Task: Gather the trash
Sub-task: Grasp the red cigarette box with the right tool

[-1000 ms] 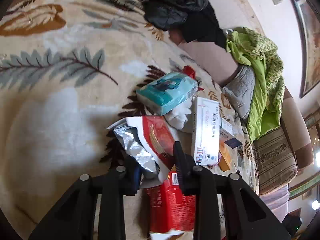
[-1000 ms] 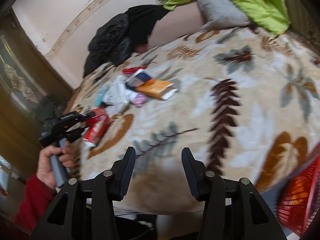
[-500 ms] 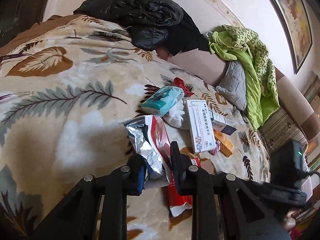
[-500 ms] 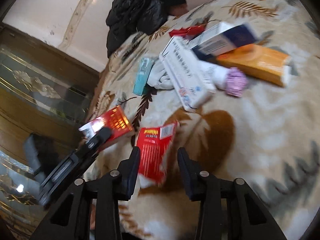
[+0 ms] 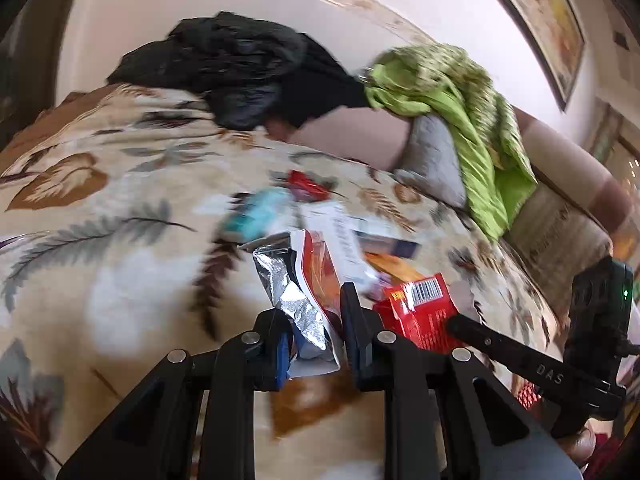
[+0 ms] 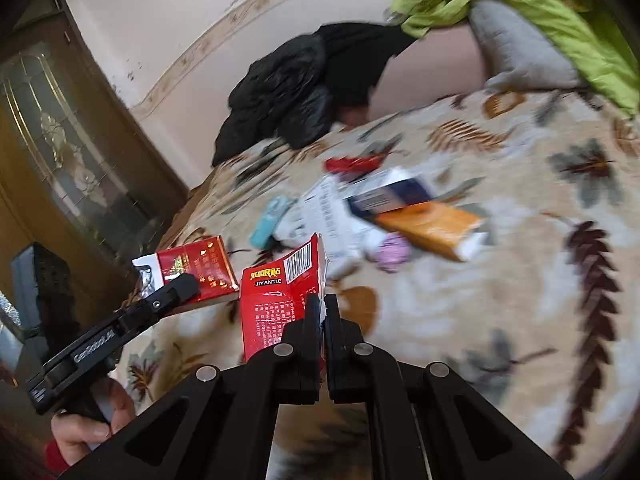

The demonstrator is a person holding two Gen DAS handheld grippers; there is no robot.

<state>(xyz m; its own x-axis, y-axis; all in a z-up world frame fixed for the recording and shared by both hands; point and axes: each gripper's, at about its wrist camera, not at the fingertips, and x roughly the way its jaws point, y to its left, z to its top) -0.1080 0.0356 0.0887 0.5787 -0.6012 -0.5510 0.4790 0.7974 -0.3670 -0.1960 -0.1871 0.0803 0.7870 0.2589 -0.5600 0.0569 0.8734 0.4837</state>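
Two views, two grippers, one packet in each.

Left wrist view
- Left gripper (image 5: pixel 316 332): jaws nearly together, pinching the foil-lined packet (image 5: pixel 298 280) at its lower end.
- Foil-lined packet: one; red and white outside, silver inside; long axis runs away from the camera, torn mouth pointing up and away; lifted over the leaf-patterned blanket (image 5: pixel 120 248).
- Red packet (image 5: pixel 420 312): one, just right of the left gripper, barcode end uppermost, held by the right gripper (image 5: pixel 454 326).
- Loose litter on the blanket: blurred; one teal pack (image 5: pixel 260 216), one small red wrapper (image 5: pixel 306 190), one white box (image 5: pixel 340 236), one orange box (image 5: pixel 394 268).

Right wrist view
- Right gripper (image 6: pixel 322 312): jaws have just been closing and now press together on the right edge of the red packet (image 6: pixel 276 300).
- Red packet: stands upright, long axis vertical, barcode corner at top, printed face toward the camera, clear of the blanket (image 6: pixel 480 320).
- Left gripper (image 6: pixel 176 288): at left, in a hand (image 6: pixel 88 432), bearing the foil-lined packet (image 6: pixel 200 268), which lies near level.
- Litter beyond: one teal pack (image 6: pixel 270 220), one white box (image 6: pixel 328 212), one blue-and-white box (image 6: pixel 390 194), one orange box (image 6: pixel 432 226), one pink wad (image 6: pixel 394 250).
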